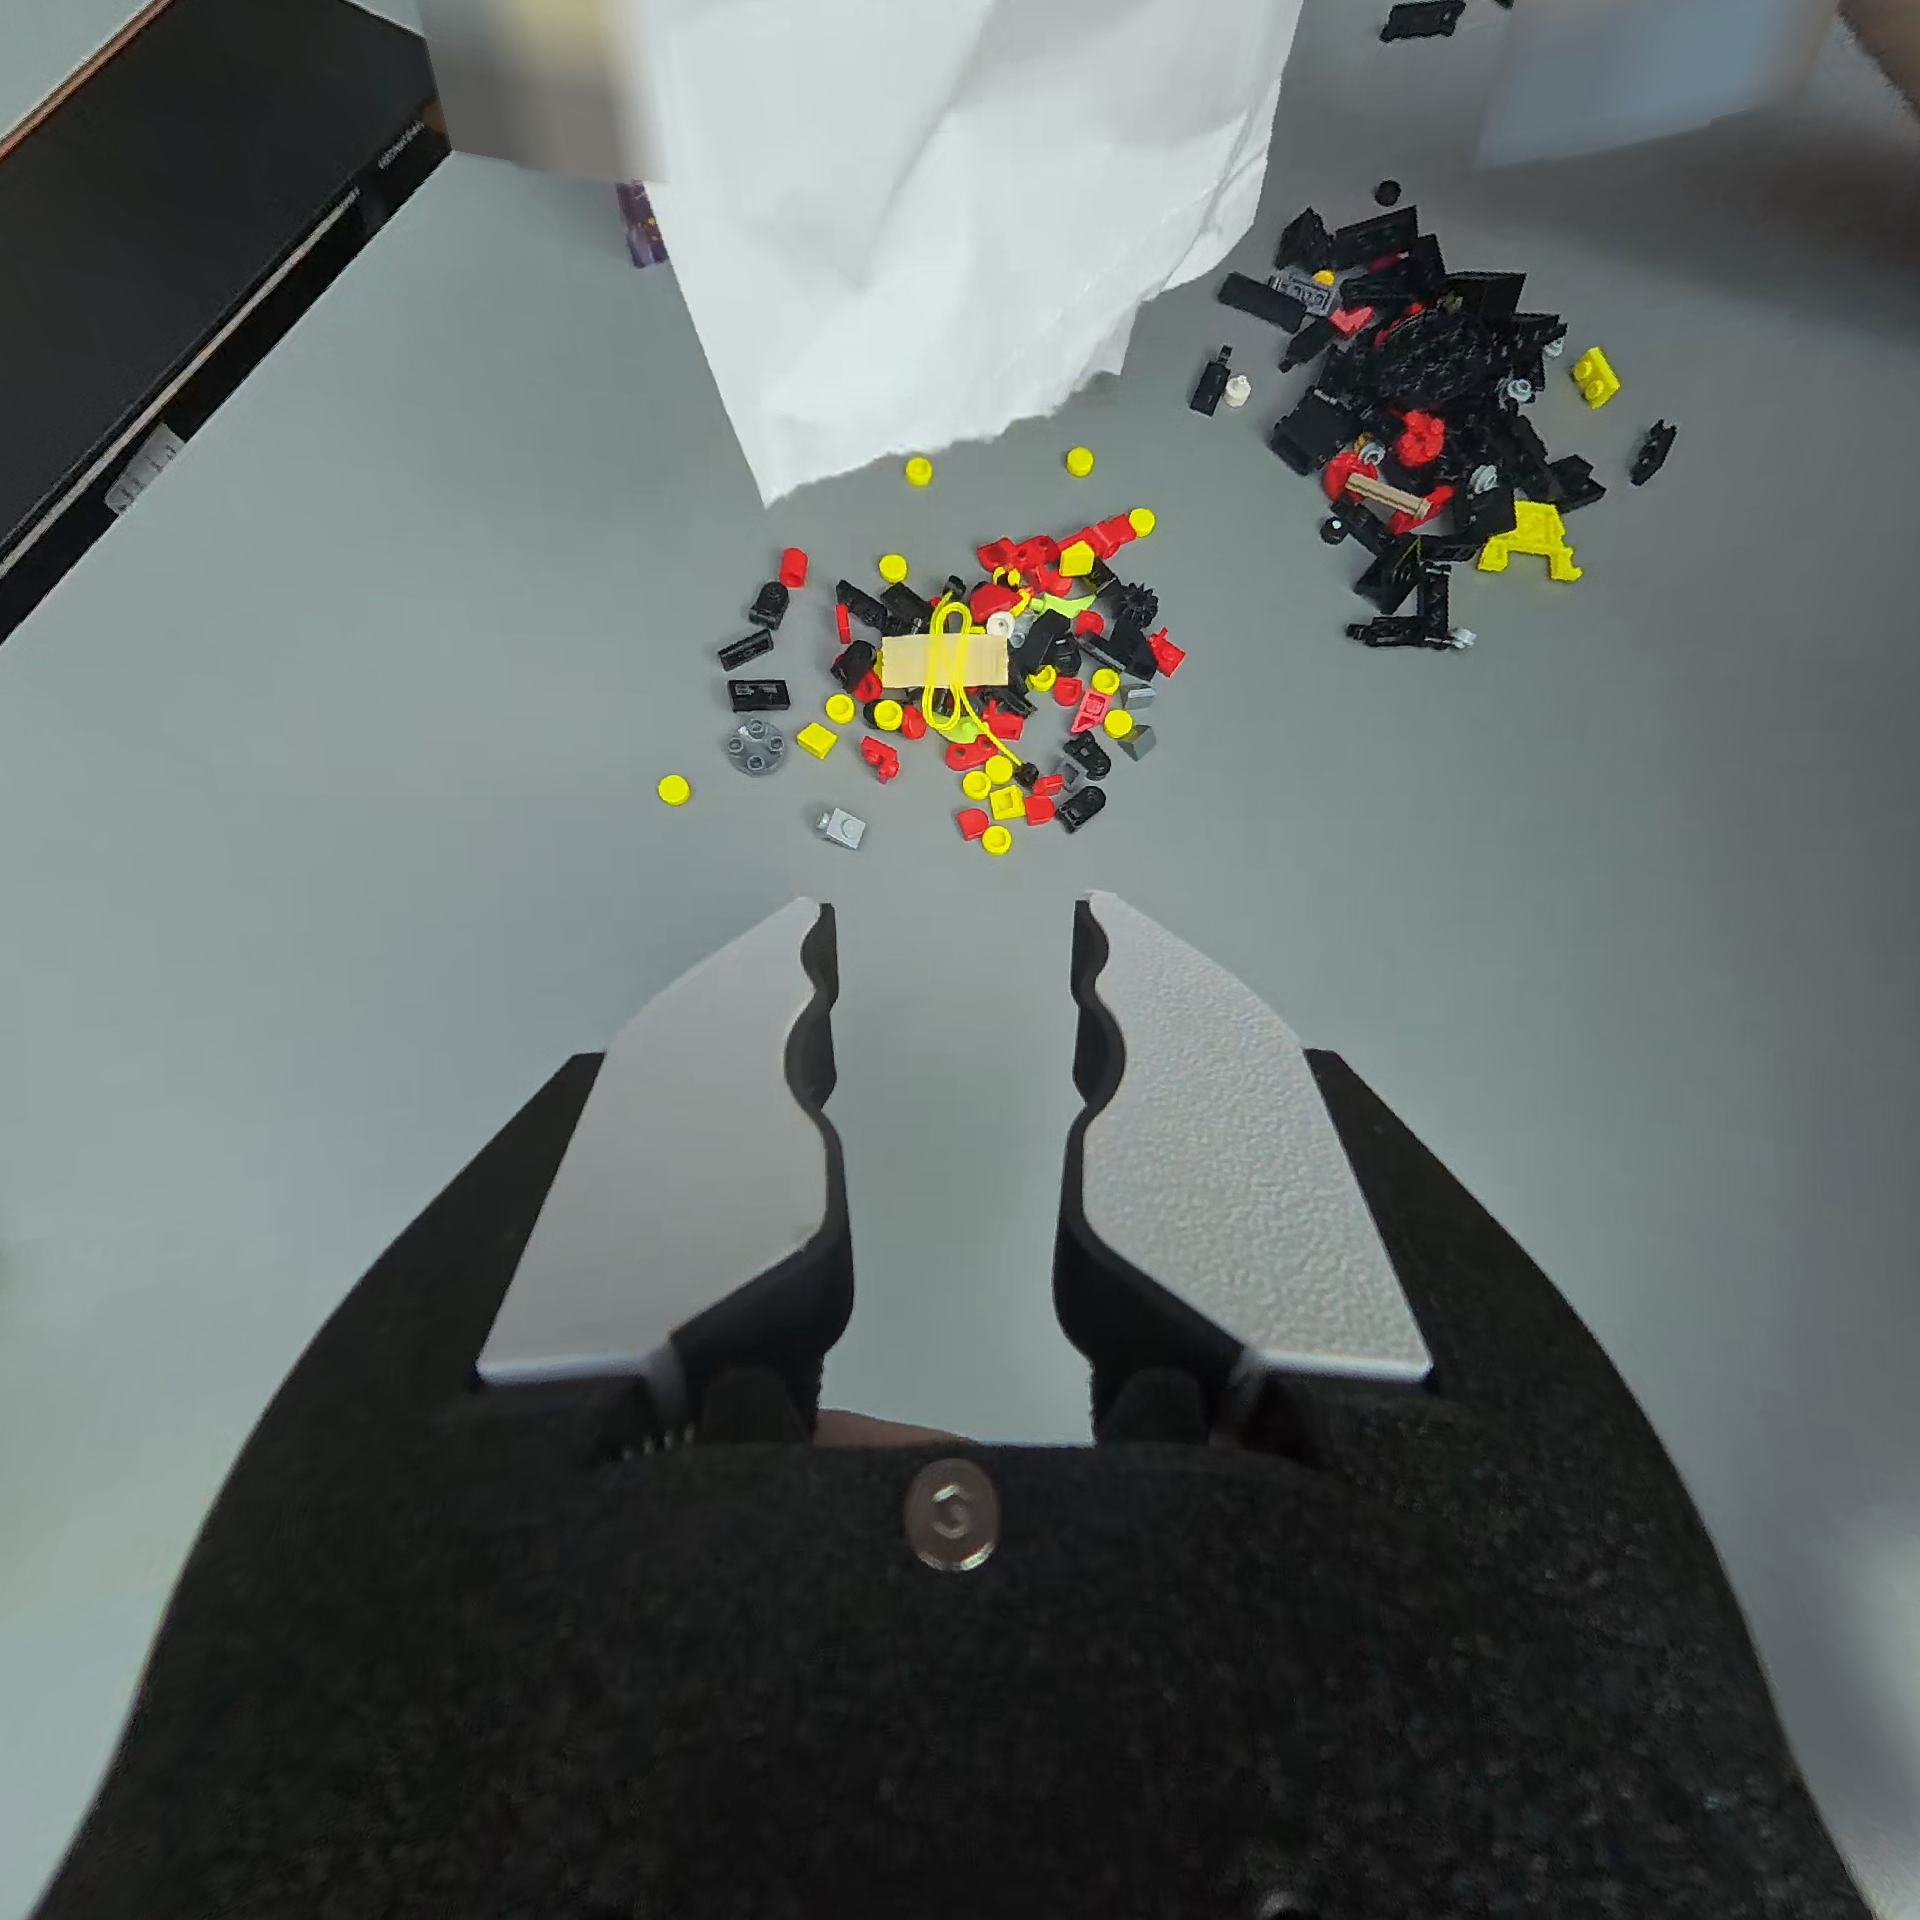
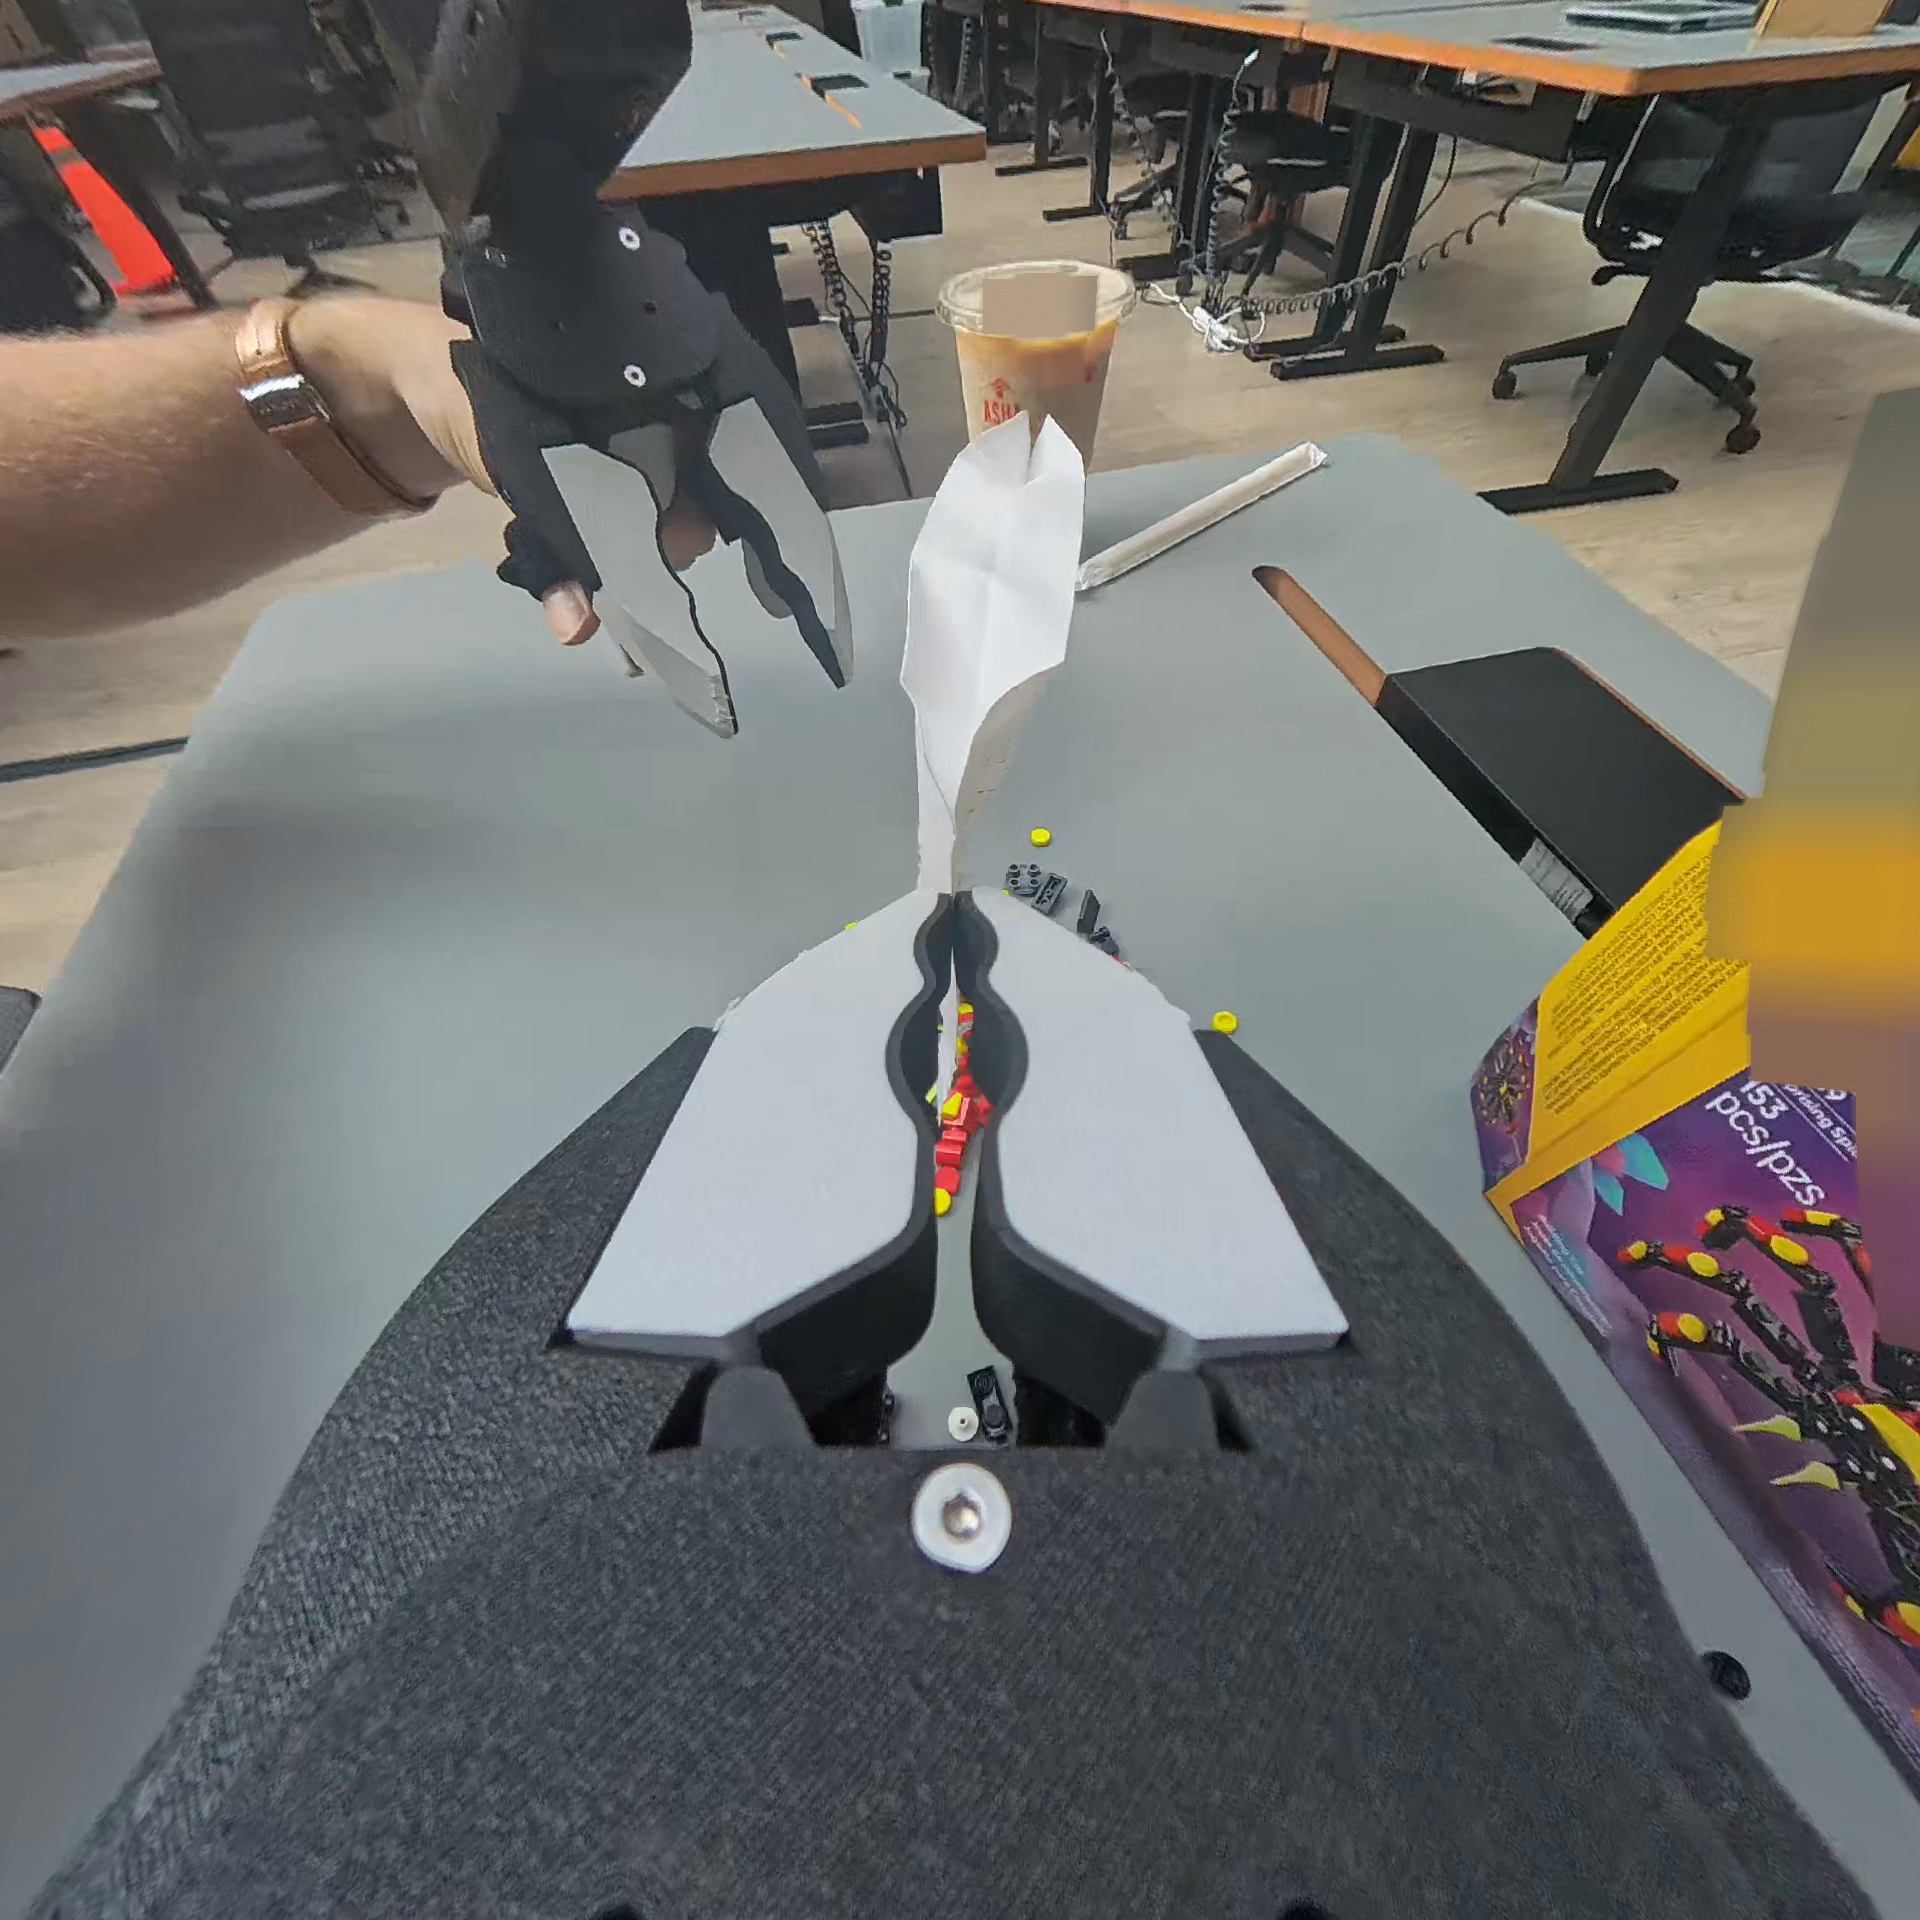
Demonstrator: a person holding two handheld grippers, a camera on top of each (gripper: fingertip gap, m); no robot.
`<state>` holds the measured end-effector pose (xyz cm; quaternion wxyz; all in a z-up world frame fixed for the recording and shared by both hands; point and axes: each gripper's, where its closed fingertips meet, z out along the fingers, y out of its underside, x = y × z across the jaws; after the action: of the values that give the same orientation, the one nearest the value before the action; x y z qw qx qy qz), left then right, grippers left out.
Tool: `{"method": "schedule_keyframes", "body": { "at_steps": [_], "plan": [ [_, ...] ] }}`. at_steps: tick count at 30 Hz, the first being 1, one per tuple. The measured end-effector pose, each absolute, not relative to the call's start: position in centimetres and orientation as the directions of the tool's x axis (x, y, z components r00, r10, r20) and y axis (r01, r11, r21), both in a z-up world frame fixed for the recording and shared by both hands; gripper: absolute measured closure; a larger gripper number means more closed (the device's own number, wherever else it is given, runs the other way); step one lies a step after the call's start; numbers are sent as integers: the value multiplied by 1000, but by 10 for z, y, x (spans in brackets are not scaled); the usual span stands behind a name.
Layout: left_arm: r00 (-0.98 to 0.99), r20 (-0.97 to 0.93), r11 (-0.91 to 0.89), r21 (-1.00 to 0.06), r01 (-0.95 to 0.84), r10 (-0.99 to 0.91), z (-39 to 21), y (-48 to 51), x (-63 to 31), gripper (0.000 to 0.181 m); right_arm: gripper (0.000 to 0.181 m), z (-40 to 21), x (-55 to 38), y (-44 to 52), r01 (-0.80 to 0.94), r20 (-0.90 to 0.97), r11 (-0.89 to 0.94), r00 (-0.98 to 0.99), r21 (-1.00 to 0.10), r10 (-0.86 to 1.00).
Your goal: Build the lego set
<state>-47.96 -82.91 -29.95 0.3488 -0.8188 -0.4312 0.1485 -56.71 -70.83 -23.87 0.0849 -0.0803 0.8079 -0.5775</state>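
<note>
Left wrist view: small brick pile [image 1: 951, 675] centre frame on table [image 1: 364, 831], bigger pile [image 1: 1423, 416] upper right, paper bag [image 1: 956, 239] top centre behind both. Right wrist view: box [image 2: 1704, 1247] right edge, cup [image 2: 1034, 353] top centre behind bag.

Open-plan office: rows of desks [image 2: 790, 125], swivel chairs [image 2: 1704, 208], dangling cables [image 2: 1226, 187].

The left wrist view is taken from above, looking steeply down along the left claw [image 1: 951, 914] onto the grey bench [image 1: 364, 831]. The right wrist view is set lower and nearer, facing level across the bench into the room. Shared by both are the white paper bag [image 1: 935, 239] [image 2: 992, 623] and the small loose bricks [image 1: 956, 675] [image 2: 961, 1122].
</note>
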Motion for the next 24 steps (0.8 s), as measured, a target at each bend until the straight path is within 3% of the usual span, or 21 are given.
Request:
{"method": "schedule_keyframes", "body": {
  "at_steps": [1, 12, 20, 24],
  "plan": [
    [579, 62, -374, -706, 601, 813, -300, -829, -479, 138, 181, -230, -568, -705, -27, -41, 296, -974, -955, -224],
    [536, 57, -288, -793, 537, 842, -299, -827, -477, 139, 181, -206, -639, -609, 4, 2, 347, -1000, -938, 17],
    [397, -92, -258, -885, 388, 913, -294, -835, -494, 142, 181, -228, -706, -486, -39, 217, 585, -947, -810, 237],
    [406, -22, -188, -908, 374, 913, -295, -827, -498, 144, 181, -245, -719, -455, 260, -120, 490, -947, -832, 298]
  ]
}}
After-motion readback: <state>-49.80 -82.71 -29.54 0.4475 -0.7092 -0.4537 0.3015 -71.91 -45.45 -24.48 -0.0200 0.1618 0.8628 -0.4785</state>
